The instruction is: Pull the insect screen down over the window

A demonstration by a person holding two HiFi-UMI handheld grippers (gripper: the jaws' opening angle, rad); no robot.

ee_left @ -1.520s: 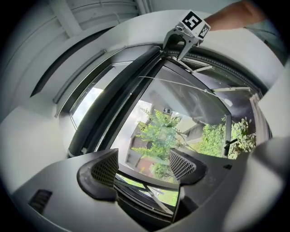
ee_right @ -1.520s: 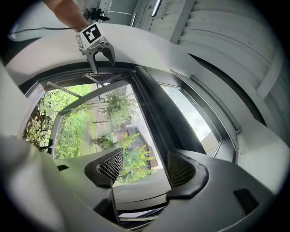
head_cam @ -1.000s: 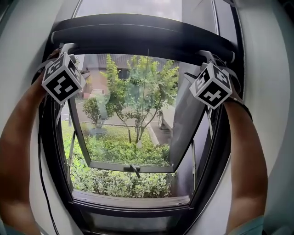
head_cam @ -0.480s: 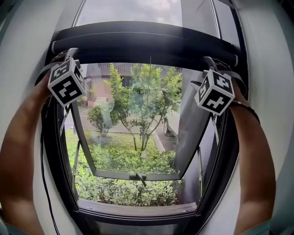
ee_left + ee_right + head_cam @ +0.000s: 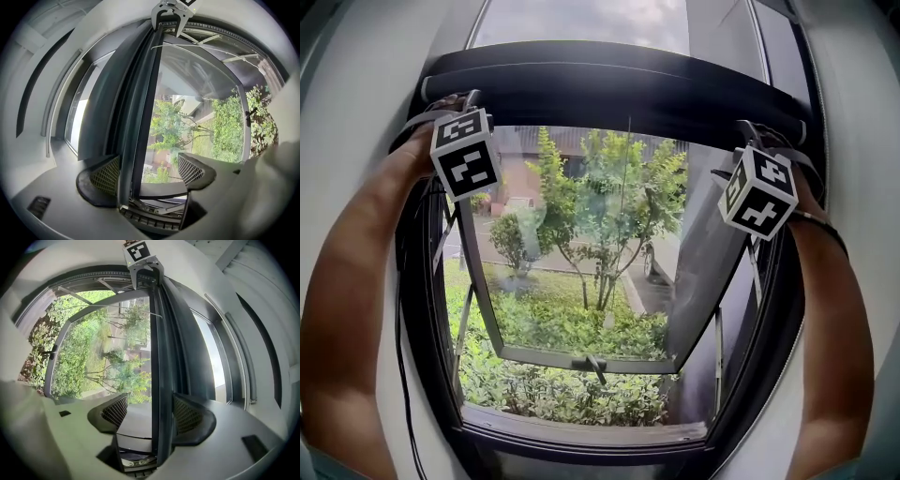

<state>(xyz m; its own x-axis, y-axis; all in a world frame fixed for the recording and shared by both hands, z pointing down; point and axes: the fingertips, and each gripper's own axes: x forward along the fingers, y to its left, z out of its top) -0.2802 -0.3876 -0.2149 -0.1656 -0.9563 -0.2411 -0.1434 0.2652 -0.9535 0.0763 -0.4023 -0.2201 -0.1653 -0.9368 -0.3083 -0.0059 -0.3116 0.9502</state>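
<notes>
Greenery fills the outlook: a slim tree point(image 5: 609, 206) and low shrubs point(image 5: 562, 394) seen through a dark-framed window point(image 5: 422, 375) set in a pale wall. Its glass sash point(image 5: 581, 281) swings outward at the bottom, well below the insect screen's dark pull bar point(image 5: 609, 84), which lies high up, arching across the top of the opening.

Both of the person's arms reach up to that bar. The left gripper point(image 5: 150, 171) is at the bar's left end, its marker cube point(image 5: 466, 155) hanging just under the bar. Its jaws stand apart and straddle the bar point(image 5: 136, 108). The bar runs close against the left mesh-faced pad point(image 5: 105, 174), with open space on the other side.

The right gripper point(image 5: 147, 413) is at the bar's right end, with its cube point(image 5: 759, 192) also just beneath. Its jaws are likewise spread, the bar point(image 5: 161, 357) passing between them and lying against the right pad point(image 5: 185, 416). The other pad stays clear of it.

A thin black cable point(image 5: 398, 356) hangs down from below the bar's left end, beside the left forearm point(image 5: 356, 300).
</notes>
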